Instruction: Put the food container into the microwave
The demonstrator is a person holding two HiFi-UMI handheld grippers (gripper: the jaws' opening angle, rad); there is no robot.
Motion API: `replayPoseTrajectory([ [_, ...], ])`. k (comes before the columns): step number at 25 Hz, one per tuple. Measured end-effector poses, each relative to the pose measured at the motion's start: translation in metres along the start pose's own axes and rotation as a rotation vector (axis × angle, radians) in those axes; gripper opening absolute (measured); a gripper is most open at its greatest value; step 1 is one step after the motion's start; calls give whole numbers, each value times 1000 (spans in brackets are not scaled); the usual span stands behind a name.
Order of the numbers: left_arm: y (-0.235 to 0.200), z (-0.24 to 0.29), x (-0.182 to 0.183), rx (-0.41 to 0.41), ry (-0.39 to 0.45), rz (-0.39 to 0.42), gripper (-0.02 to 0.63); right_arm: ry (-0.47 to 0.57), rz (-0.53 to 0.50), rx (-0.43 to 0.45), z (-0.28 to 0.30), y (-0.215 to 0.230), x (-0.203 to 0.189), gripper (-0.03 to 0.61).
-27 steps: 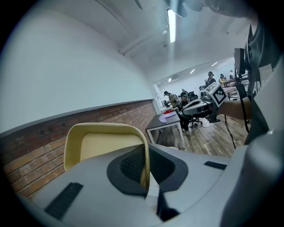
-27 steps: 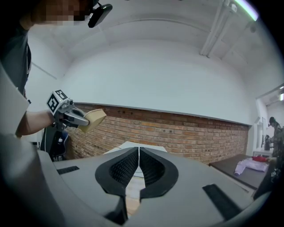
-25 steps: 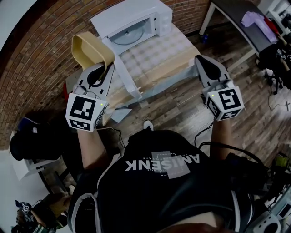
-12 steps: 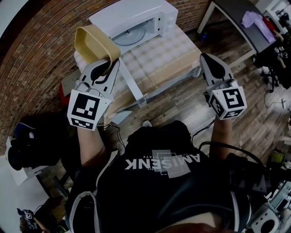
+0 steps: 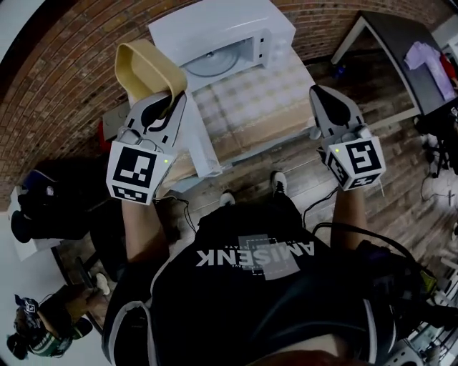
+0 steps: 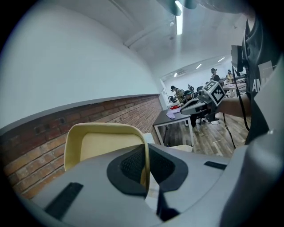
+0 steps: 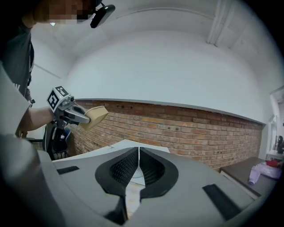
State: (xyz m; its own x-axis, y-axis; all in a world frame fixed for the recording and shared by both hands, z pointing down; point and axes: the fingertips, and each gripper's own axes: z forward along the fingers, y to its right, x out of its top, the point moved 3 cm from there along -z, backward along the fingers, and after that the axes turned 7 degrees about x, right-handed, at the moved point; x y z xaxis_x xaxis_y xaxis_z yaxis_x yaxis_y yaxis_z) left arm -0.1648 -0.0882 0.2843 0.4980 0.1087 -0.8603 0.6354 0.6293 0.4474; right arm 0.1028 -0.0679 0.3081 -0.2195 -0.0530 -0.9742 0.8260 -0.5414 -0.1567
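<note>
Gripping the food container (image 5: 147,68) by 1 wall, the left gripper (image 5: 166,102) holds it aloft beside the open microwave (image 5: 222,21); the right gripper (image 5: 323,95) is closed, empty. Best to level it and clear the door (image 5: 202,141) going in.

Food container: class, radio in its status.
Left tongs shut on food container wall. Right tongs shut, empty. Container aloft, outside the microwave. Door open, nothing seen blocking.
</note>
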Motion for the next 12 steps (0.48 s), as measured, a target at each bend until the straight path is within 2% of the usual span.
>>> replayPoseTrajectory([
  [3,2,16,10,49,-33,4,14,26,10,51,16,28,-2,43],
  [7,6,35,25,96,-27,-60,14,59,13,101,24,60,2,43],
  [10,6,46,30,142,-58,-63,14,109,10,138,35,79,10,43],
  [12,11,53,32,157,-82,-63,14,106,-5,162,40,89,7,43],
])
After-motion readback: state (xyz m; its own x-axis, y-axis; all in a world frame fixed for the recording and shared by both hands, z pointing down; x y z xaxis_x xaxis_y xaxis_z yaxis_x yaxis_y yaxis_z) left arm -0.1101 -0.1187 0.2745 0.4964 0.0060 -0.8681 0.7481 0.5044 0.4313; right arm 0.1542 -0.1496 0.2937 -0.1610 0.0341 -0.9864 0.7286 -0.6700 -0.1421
